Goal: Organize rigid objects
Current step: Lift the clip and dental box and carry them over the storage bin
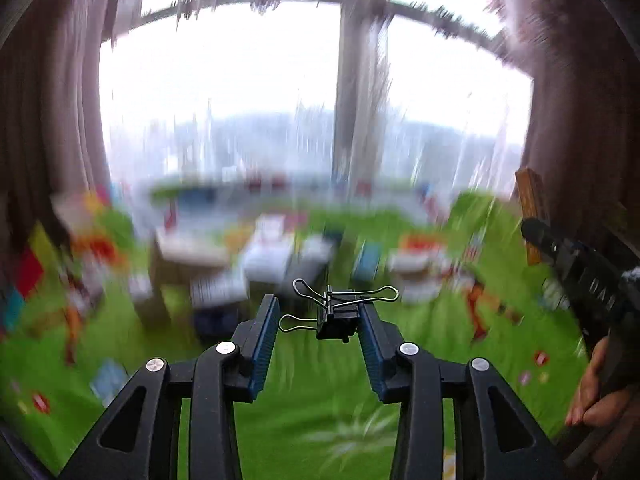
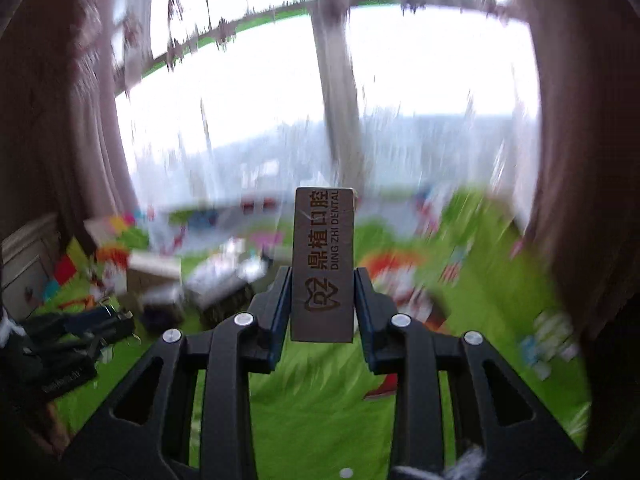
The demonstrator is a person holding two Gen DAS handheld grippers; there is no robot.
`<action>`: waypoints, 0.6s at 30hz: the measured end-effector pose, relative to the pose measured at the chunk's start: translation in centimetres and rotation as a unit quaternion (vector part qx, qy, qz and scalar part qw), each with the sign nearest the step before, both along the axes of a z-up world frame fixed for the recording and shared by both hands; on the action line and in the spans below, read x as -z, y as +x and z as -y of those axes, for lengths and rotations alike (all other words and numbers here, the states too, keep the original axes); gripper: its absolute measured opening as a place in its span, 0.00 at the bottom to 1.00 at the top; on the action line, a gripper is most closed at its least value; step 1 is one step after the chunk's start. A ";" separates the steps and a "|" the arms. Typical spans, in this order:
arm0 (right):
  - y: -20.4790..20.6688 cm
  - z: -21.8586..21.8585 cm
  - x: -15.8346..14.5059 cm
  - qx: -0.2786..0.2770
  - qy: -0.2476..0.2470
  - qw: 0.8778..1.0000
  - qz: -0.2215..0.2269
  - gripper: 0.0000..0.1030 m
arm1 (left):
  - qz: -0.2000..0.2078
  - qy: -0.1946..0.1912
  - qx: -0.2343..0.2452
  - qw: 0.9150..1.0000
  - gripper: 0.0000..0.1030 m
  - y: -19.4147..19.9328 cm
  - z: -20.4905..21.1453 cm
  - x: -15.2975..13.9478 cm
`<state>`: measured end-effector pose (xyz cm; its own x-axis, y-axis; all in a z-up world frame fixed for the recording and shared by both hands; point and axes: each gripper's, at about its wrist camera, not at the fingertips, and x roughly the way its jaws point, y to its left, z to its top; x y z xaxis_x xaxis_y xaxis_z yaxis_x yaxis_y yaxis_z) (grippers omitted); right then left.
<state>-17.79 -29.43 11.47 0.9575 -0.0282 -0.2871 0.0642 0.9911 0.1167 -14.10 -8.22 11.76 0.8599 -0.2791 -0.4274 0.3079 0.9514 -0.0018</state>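
left tongs (image 1: 318, 318): narrowed, with a black binder clip (image 1: 336, 316) between the blue pads. the clip body lies against the right-hand pad; contact with the left-hand pad cannot be confirmed, since a gap shows on that side. its wire handles point left and right. the clip is raised above the green surface (image 1: 312, 400).

right tongs (image 2: 322, 300): clamped on a flat wooden block (image 2: 323, 264) printed "ding zhi dental". the block stands upright between the pads, its upper half above the fingertips, clear of the green surface.

background: heavily blurred. scattered coloured items (image 1: 256, 256) lie beyond the tongs, identities not readable. a large window (image 1: 260, 92) with curtains fills the upper field. in the left wrist view, a hand (image 1: 596, 392) holds the other gripper at the right edge.
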 end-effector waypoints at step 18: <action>-9.1 -2.0 -7.0 0.043 -0.075 0.977 0.195 0.34 | 0.232 -0.006 0.018 0.973 0.40 -8.6 4.0 -8.7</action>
